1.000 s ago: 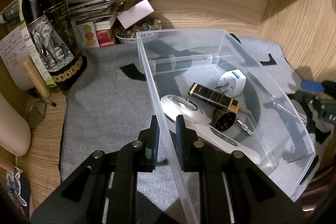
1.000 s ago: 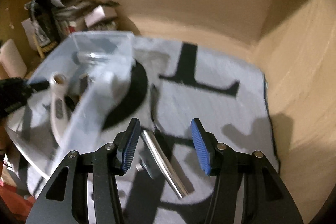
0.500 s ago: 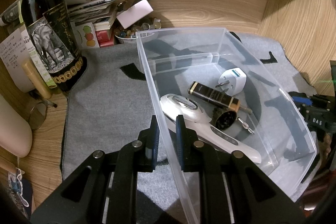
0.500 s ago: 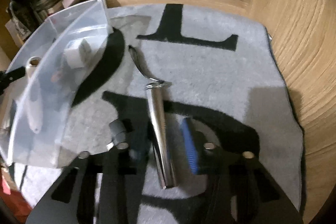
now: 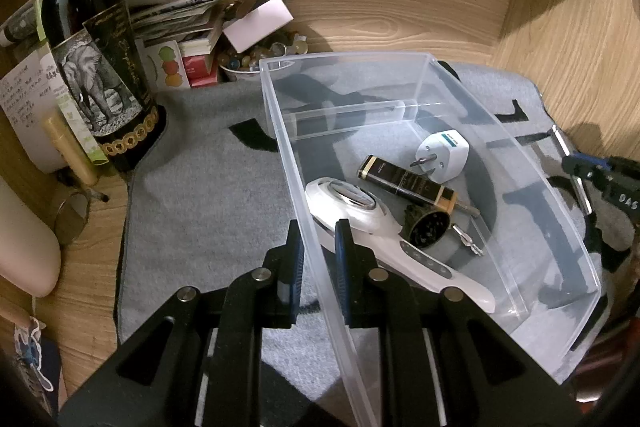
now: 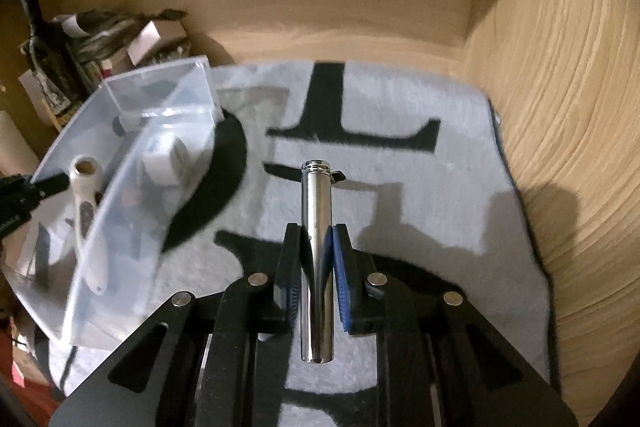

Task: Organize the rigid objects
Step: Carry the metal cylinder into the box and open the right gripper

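My left gripper (image 5: 318, 259) is shut on the near left wall of a clear plastic bin (image 5: 472, 95). The bin holds a white handheld device (image 5: 384, 239), a black and gold tube (image 5: 404, 181), a white plug adapter (image 5: 444, 153) and a small dark round item with keys (image 5: 426, 229). My right gripper (image 6: 316, 267) is shut on a shiny metal cylinder (image 6: 317, 211) and holds it above the grey mat (image 6: 420, 195), to the right of the bin (image 6: 120, 187). The right gripper also shows at the right edge of the left wrist view (image 5: 600, 175).
A dark wine bottle (image 5: 100, 79) stands at the mat's back left, beside papers, small boxes and a bowl of beads (image 5: 256, 61). Wooden walls (image 6: 560, 107) close in the back and right. The mat (image 5: 200, 195) has black letter shapes.
My right gripper has closed on the metal cylinder and lifted it off the mat. My left gripper has kept its hold on the bin wall.
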